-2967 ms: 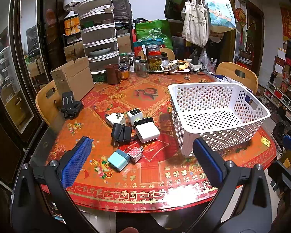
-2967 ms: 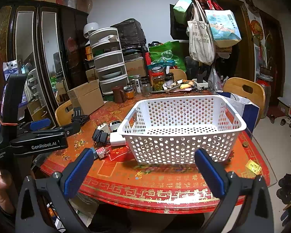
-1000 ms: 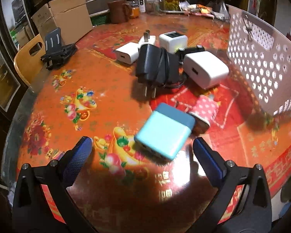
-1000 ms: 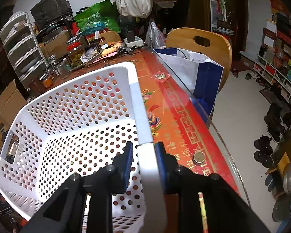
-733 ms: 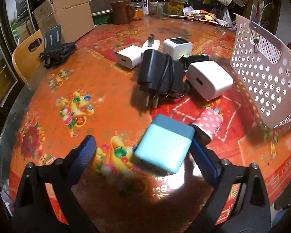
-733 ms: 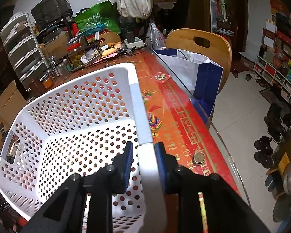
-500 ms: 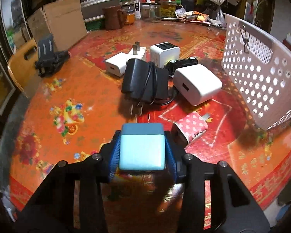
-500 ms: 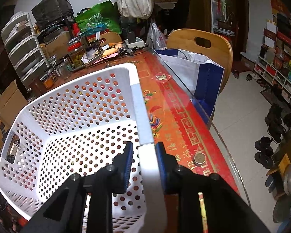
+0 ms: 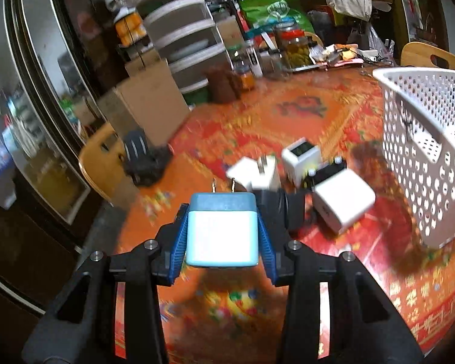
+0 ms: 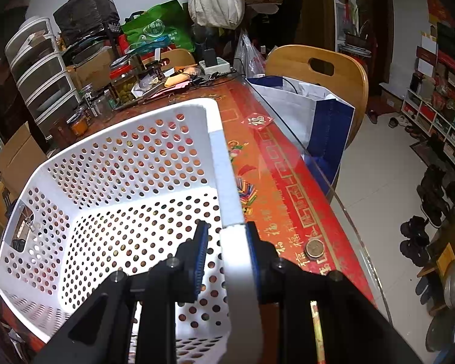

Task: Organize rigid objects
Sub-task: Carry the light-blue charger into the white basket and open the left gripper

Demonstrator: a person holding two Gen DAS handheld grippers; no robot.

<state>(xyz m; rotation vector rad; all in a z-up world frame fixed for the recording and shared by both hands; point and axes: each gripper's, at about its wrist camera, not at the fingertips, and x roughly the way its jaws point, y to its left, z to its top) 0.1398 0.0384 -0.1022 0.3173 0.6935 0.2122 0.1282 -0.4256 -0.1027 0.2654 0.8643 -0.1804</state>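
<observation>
My left gripper (image 9: 223, 236) is shut on a light blue charger (image 9: 223, 230) and holds it lifted above the red table (image 9: 288, 318), prongs pointing away. Beyond it lie a black adapter (image 9: 288, 209), a big white charger (image 9: 344, 207), a small white plug (image 9: 254, 173) and a white cube charger (image 9: 301, 159). The white perforated basket (image 9: 424, 127) stands to the right. My right gripper (image 10: 226, 251) is shut on the basket's right rim (image 10: 224, 176); the basket (image 10: 112, 182) holds nothing.
A cardboard box (image 9: 148, 106), a black phone stand (image 9: 142, 160), jars (image 9: 294, 45) and a drawer tower (image 9: 182, 39) stand at the back. A wooden chair (image 10: 318, 72) with a blue-white bag (image 10: 306, 106) is right of the table. A coin (image 10: 315, 248) lies near the table edge.
My left gripper has closed on the light blue charger and lifted it off the table, tilting upward. My right gripper stays clamped on the basket rim.
</observation>
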